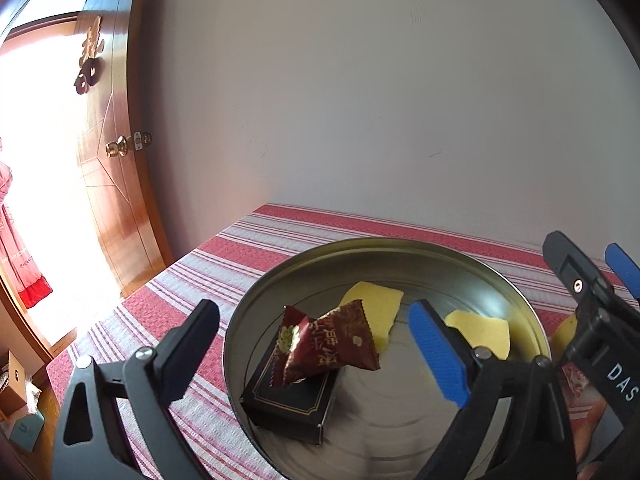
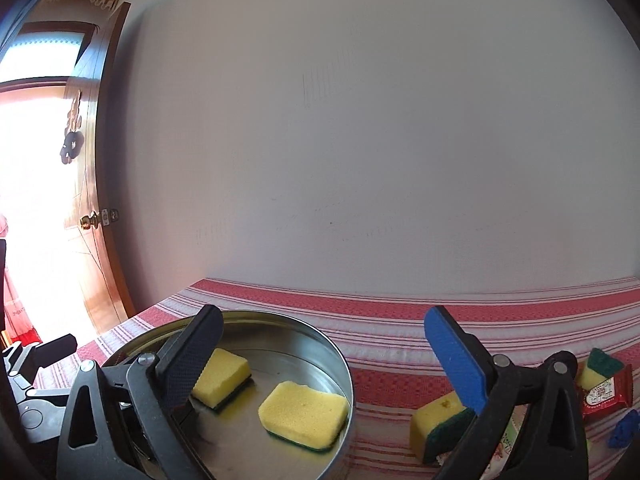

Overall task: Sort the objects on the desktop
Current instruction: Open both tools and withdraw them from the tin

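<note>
We see a bench under red-and-white striped cloth, against a plain pale wall, with a wooden door at left. Our left gripper and right gripper gape wide, holding nothing. The round metal tin holds two sponges, a black box and a red packet.

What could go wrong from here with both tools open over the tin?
The red foil snack packet sits tilted on the small black box in the round metal tin; a bump could topple it. The yellow sponge with green backing outside the tin stands tilted on the striped cloth, so gripping it may be awkward.
</note>
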Demonstrator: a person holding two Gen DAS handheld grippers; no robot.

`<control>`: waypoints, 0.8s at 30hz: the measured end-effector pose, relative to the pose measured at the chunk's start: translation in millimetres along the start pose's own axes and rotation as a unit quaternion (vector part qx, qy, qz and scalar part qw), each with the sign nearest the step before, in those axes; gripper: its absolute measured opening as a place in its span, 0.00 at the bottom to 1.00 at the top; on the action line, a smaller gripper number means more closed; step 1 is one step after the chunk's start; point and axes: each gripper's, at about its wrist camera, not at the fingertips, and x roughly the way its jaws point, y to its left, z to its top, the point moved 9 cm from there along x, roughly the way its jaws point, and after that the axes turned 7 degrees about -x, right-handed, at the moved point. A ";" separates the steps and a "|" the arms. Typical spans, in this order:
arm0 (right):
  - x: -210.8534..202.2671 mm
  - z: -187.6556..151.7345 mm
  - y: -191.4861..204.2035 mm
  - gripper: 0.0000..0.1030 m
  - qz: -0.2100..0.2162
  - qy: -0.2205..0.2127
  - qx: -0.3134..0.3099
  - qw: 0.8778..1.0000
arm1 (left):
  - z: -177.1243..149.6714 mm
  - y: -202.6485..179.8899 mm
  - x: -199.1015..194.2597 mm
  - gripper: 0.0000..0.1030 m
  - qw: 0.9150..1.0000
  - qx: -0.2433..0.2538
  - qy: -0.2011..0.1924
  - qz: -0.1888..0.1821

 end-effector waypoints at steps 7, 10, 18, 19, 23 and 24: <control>-18.8 -3.5 -15.5 0.99 -0.015 -0.031 -0.018 0.999 | -10.2 -25.1 -15.3 0.97 1.000 0.023 -0.016 -0.012; -29.8 -6.3 -26.0 0.99 -0.028 -0.040 -0.029 0.998 | -16.8 -38.4 -21.7 0.97 0.999 0.034 -0.020 -0.021; -40.8 -19.5 -55.7 0.99 -0.039 -0.020 -0.010 0.999 | -33.3 -72.0 -35.1 0.97 0.997 0.058 -0.016 -0.042; -43.7 -21.8 -61.4 0.99 -0.041 -0.018 -0.006 0.999 | -34.7 -75.9 -36.5 0.97 0.997 0.062 -0.016 -0.045; -54.8 -29.6 -84.3 0.99 -0.052 -0.013 0.002 0.999 | -42.1 -93.6 -44.5 0.97 0.995 0.075 -0.018 -0.056; -57.4 -30.9 -89.0 0.99 -0.054 -0.011 0.004 0.998 | -43.7 -98.4 -47.1 0.97 0.995 0.078 -0.019 -0.060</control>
